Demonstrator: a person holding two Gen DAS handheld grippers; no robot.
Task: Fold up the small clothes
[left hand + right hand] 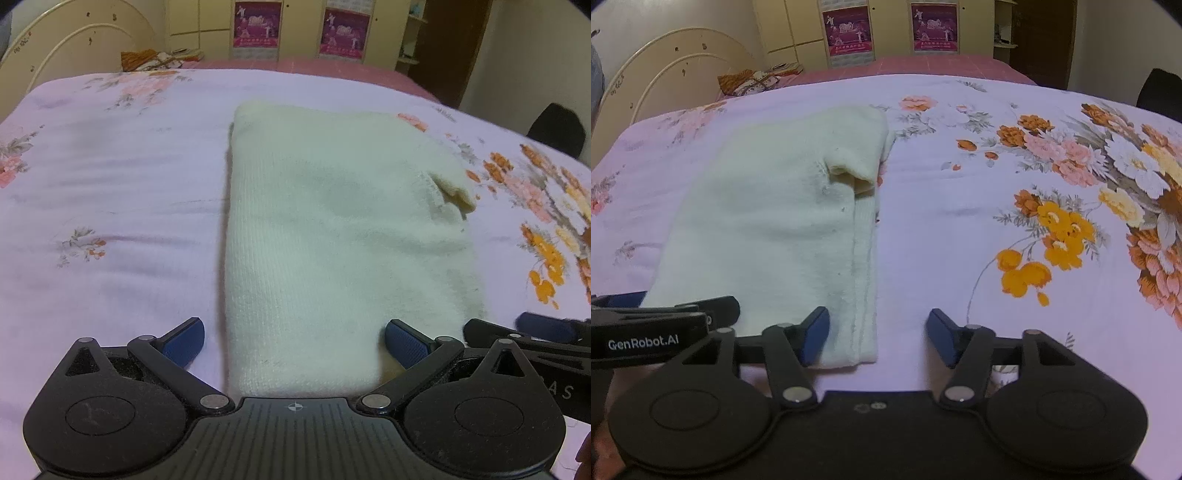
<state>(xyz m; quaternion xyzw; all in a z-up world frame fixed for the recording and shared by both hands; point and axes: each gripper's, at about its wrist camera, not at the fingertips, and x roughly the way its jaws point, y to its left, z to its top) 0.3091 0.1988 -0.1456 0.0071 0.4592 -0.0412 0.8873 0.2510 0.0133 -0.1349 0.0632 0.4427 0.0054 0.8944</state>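
Note:
A cream knitted garment (332, 236) lies folded lengthwise on the floral bedsheet (110, 184), with a short sleeve (456, 190) sticking out on its right side. My left gripper (294, 341) is open, its fingers straddling the garment's near left corner. My right gripper (877, 338) is open, its fingers straddling the garment's (775, 221) near right corner and hem. The left gripper also shows at the left edge of the right wrist view (665, 314). The right gripper shows at the right edge of the left wrist view (524, 332).
The bed has a cream headboard (74, 48) at the far left and an orange patterned cloth (155, 59) near it. A pink blanket (314, 66) lies beyond the sheet. Cupboards with two posters (255, 27) stand behind. A dark chair (557, 129) is at the right.

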